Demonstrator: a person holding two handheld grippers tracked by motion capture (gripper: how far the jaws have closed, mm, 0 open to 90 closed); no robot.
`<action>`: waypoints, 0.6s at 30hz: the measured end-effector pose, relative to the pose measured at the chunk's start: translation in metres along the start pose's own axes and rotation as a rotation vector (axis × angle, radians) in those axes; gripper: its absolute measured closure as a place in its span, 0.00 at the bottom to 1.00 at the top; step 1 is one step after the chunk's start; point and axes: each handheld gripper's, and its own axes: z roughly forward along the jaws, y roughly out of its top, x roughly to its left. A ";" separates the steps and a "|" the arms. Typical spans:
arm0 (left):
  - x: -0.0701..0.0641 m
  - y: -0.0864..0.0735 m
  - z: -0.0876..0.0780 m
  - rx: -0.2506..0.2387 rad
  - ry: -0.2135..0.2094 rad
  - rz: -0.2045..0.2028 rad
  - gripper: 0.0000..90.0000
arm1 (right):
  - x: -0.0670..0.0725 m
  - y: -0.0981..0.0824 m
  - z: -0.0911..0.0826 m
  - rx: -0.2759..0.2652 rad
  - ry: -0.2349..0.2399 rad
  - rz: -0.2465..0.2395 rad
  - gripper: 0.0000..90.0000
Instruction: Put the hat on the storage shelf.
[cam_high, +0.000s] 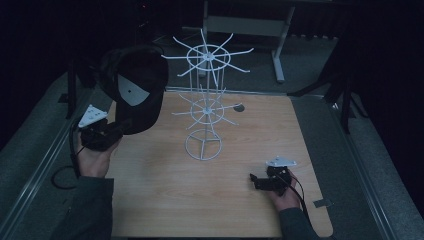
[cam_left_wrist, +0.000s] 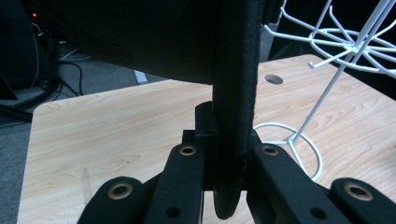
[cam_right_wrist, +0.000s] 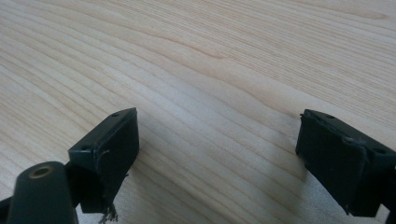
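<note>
Right tongs (cam_high: 256, 181) nearest, resting low on wood surface (cam_high: 240, 200), jaws spread wide, nothing between them. Left tongs (cam_high: 116, 131) clamped on brim of black cap (cam_high: 132, 85), cap lifted clear of surface, left of white wire rack (cam_high: 206, 107). Step in hand, by my reading: carrying cap toward rack. Next move calls for swinging cap rightward, lining crown over upper hook, brim grip kept firm.

Dim, bluish high view with black surroundings; gripper views brighter, their near foregrounds softly blurred.
</note>
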 end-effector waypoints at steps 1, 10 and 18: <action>0.000 0.001 0.000 -0.002 0.001 0.000 0.96 | 0.000 0.000 0.000 0.000 0.000 0.000 0.15; -0.007 0.007 -0.004 -0.019 0.015 0.029 0.96 | 0.000 0.000 0.000 0.001 0.000 -0.001 0.15; -0.011 0.012 -0.007 -0.041 0.015 0.034 0.96 | 0.000 0.000 0.000 0.001 0.000 -0.001 0.15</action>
